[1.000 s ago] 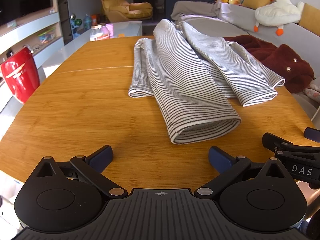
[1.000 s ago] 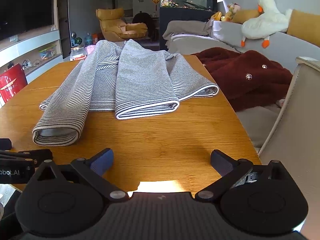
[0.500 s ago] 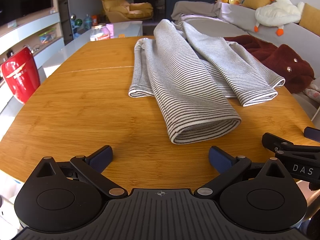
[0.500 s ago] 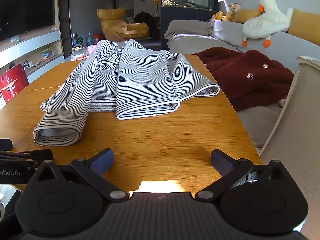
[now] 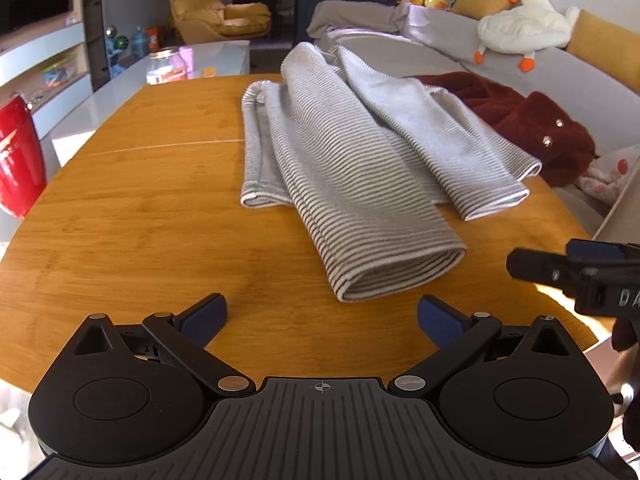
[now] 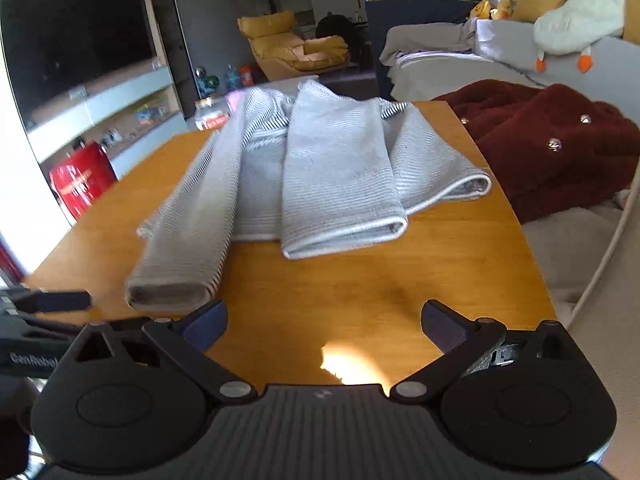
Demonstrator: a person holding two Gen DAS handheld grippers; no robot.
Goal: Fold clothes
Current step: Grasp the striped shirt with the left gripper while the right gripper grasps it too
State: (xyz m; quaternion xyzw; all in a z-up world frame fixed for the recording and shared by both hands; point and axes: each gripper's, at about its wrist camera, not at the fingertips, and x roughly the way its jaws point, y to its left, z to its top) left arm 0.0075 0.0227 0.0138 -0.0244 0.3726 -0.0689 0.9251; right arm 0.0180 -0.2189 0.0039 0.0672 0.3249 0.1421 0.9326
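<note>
We look along a round wooden table [image 5: 140, 208] where a striped grey garment [image 5: 352, 160] lies partly folded toward the far right edge, its two sleeves laid forward toward us. Beyond the table's right edge, a dark red fleece coat [image 6: 560, 148] is heaped on a grey sofa [image 5: 500, 68], with a white plush goose [image 5: 524, 28] perched on the sofa's back. A red container [image 5: 16, 160] stands off the left edge. At the near edge, our left tongs [image 5: 322, 314] hang spread wide and empty, the nearer sleeve's cuff just ahead of them and slightly right. Our right tongs [image 6: 324, 322] are likewise spread and empty; that same cuff lies just ahead of their left finger, the second sleeve well apart, straight ahead.
</note>
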